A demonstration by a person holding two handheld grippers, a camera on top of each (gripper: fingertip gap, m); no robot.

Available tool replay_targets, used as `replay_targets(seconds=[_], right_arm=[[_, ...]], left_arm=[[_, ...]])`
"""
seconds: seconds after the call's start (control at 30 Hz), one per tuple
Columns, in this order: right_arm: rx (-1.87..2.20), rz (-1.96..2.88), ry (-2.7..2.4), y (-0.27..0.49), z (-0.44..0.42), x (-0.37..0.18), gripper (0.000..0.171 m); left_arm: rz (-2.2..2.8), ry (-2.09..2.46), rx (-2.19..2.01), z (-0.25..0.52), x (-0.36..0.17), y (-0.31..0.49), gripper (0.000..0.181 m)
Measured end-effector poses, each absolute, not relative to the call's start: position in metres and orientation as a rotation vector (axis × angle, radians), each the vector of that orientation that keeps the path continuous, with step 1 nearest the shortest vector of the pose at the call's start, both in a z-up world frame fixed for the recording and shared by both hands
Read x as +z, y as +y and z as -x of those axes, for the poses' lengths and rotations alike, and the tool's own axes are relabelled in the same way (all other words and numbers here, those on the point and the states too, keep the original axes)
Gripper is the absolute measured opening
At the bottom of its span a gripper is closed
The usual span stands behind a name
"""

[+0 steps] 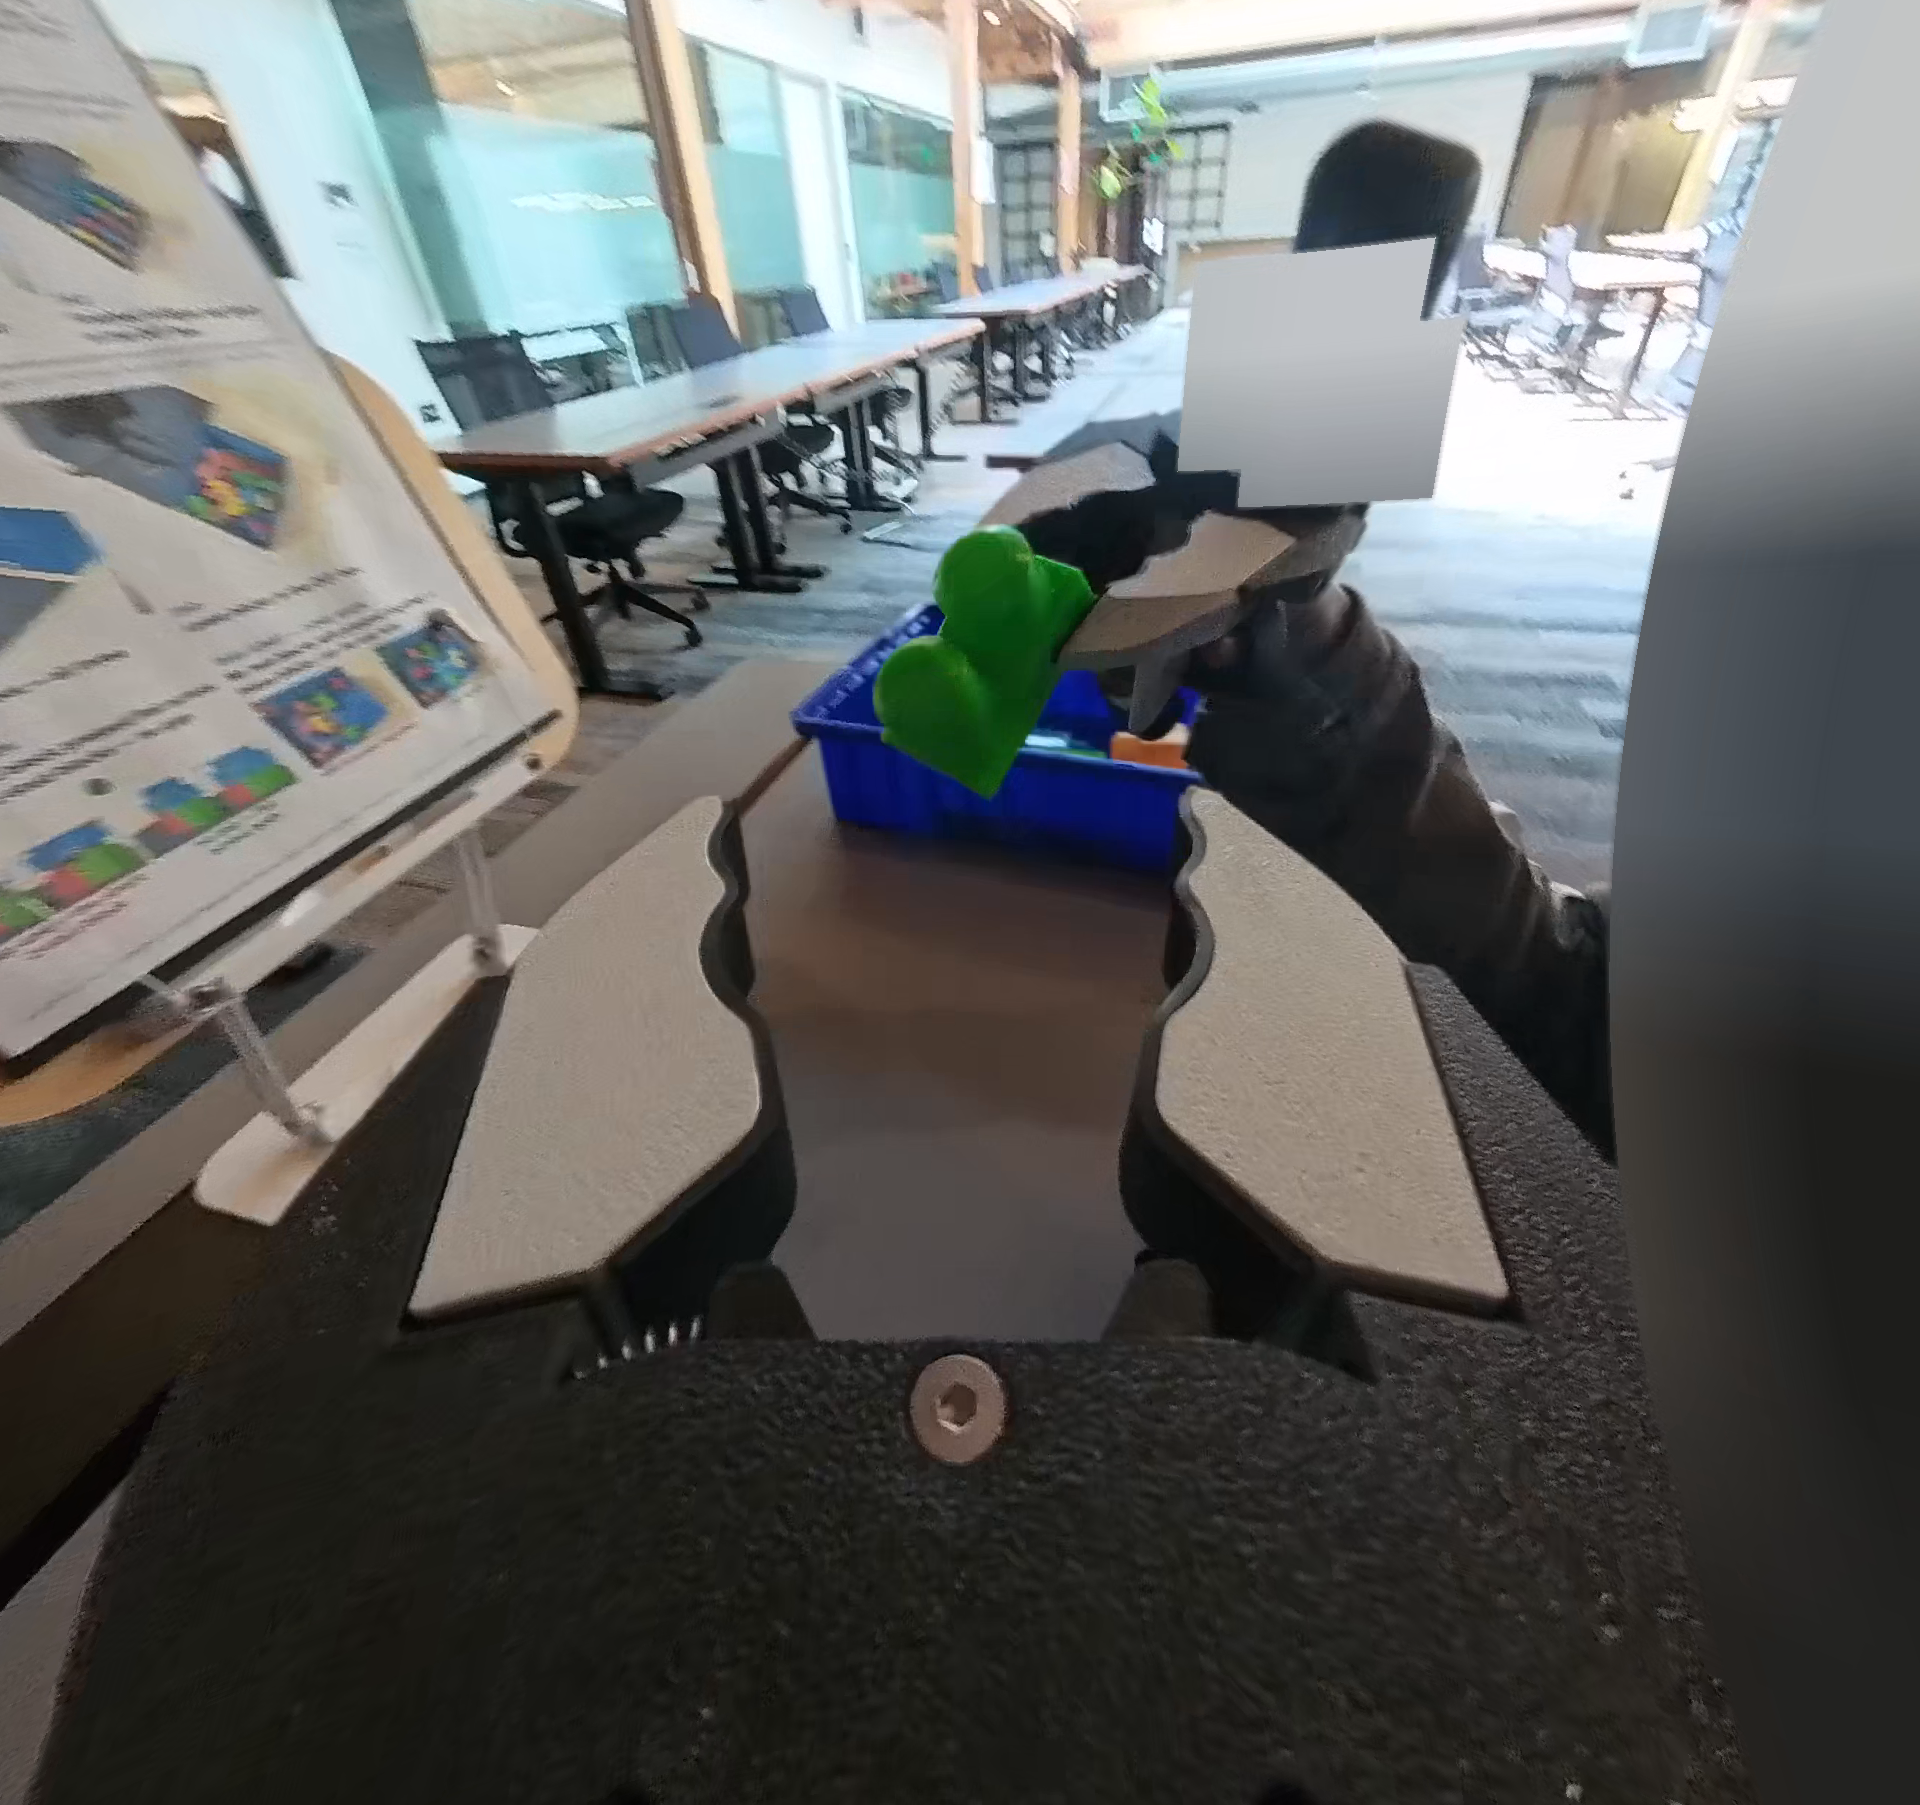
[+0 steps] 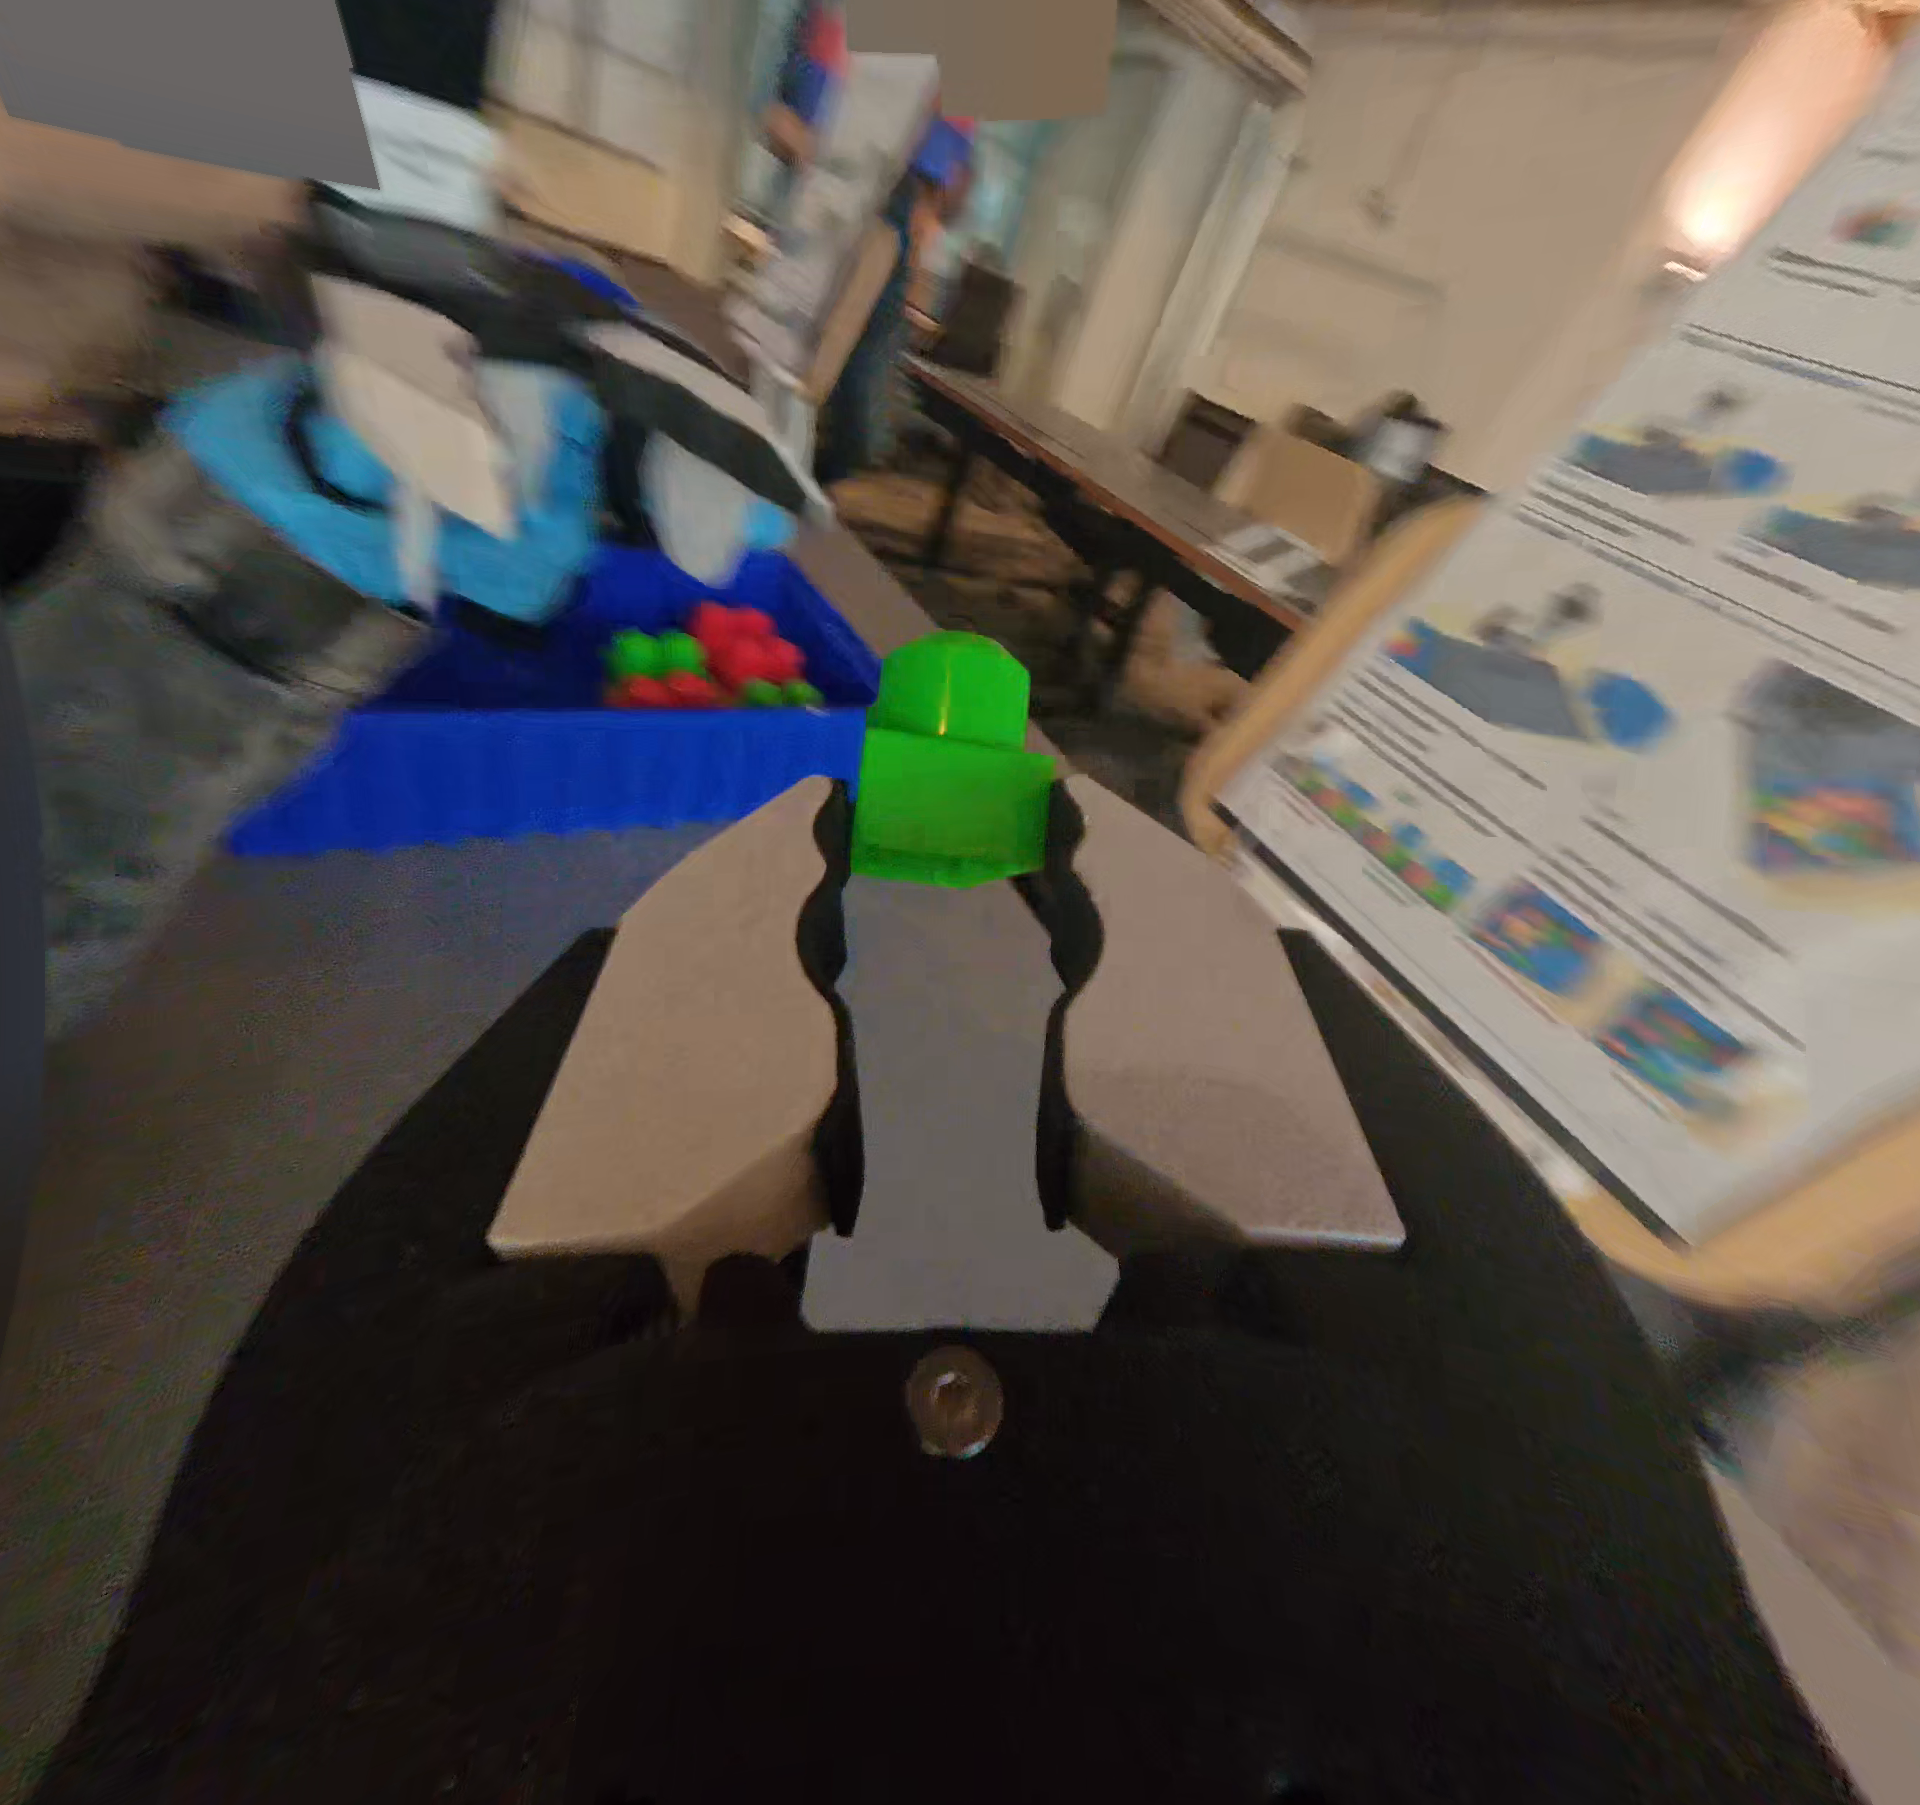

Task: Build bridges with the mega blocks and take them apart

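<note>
Here, right tongs (image 2: 951, 825): closed on a green block (image 2: 951, 799), which is pinched between the two tips with its studs pointing up and away from the camera.
Same right tongs from the left wrist view (image 1: 1075, 633): raised in the air above the bin, with the green block (image 1: 977, 659) sticking out to the left, tilted, two rounded studs showing.
Left tongs (image 1: 956, 908): spread wide, nothing between the fingers, hanging low over the dark worktop (image 1: 935, 1028).
Left tongs from the right wrist view (image 2: 561, 467): blurred, above the far side of the bin; how they stand cannot be told from there.
Blue bin (image 1: 997, 805): sits on the worktop beyond the left tongs, ribbed wall facing the camera.
Bin contents: red and green blocks (image 2: 717, 664) heaped in one corner; an orange piece (image 1: 1148, 747) shows over the rim.
Instruction sheet (image 1: 187, 529): a printed page with coloured pictures, propped on a wooden stand beside the worktop, leaning back.
Holder of the right tongs: a dark sleeve (image 1: 1382, 820) reaching in from the right.
Background: long desks (image 1: 686, 415) and black office chairs, well apart from the worktop.
</note>
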State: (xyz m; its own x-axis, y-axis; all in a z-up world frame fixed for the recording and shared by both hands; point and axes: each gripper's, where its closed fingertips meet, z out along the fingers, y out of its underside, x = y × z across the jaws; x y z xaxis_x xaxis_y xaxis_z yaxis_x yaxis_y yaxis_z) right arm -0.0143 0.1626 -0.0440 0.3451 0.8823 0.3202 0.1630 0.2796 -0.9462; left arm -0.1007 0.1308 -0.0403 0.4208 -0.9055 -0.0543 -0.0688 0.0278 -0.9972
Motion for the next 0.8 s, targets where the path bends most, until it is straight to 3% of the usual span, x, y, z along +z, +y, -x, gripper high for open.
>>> replay_targets(seconds=[0.23,0.47,0.63,0.8], right_arm=[[0.026,1.639,-0.711,0.245,-0.140,-0.077,0.035],[-0.289,2.194,-0.250,0.238,-0.309,-0.170,0.036],[-0.247,2.491,-0.094,0.211,-0.348,-0.229,0.036],[-0.189,2.503,-0.032,0.217,-0.351,-0.240,0.036]], left_arm=[[1.416,0.759,-0.678,0.154,-0.031,0.141,0.070],[1.428,0.635,-0.618,0.187,-0.029,0.146,0.065],[1.428,0.615,-0.631,0.190,-0.030,0.148,0.063],[1.449,0.637,-0.627,0.183,-0.034,0.150,0.063]])
